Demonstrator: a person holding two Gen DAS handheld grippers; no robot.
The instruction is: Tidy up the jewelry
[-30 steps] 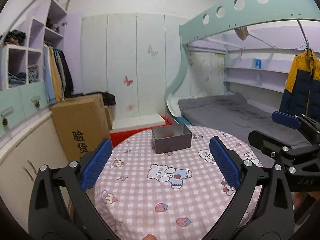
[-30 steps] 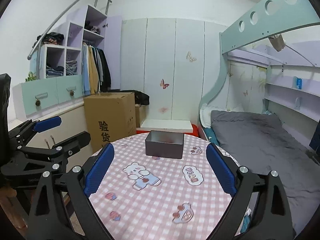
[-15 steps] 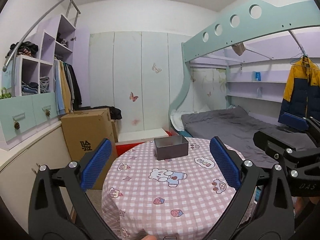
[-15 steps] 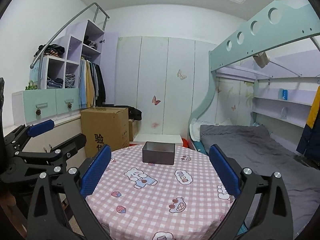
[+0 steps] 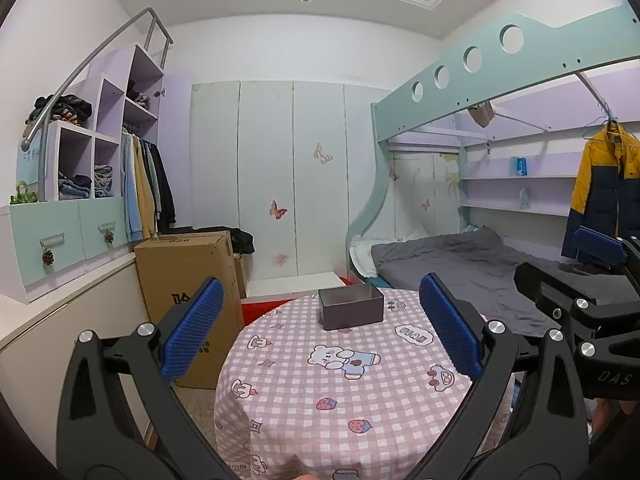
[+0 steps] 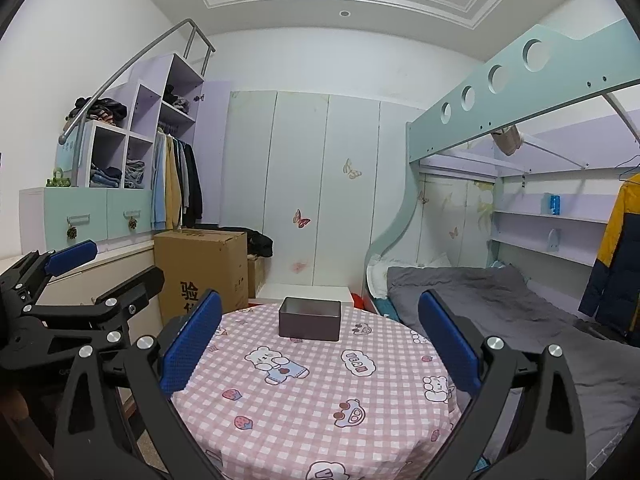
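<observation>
Step looks finished or unstarted: left gripper (image 5: 320,336) and right gripper (image 6: 320,340) both spread wide, empty. Grey box (image 6: 310,319) near table's (image 6: 320,408) far edge; jewelry not visible. Next: approach box.

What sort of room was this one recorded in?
Most likely a child's bedroom: a loft bed with grey bedding, an open wardrobe of hanging clothes, butterfly stickers on the closet doors, and a small round table under a cartoon-print cloth.
</observation>
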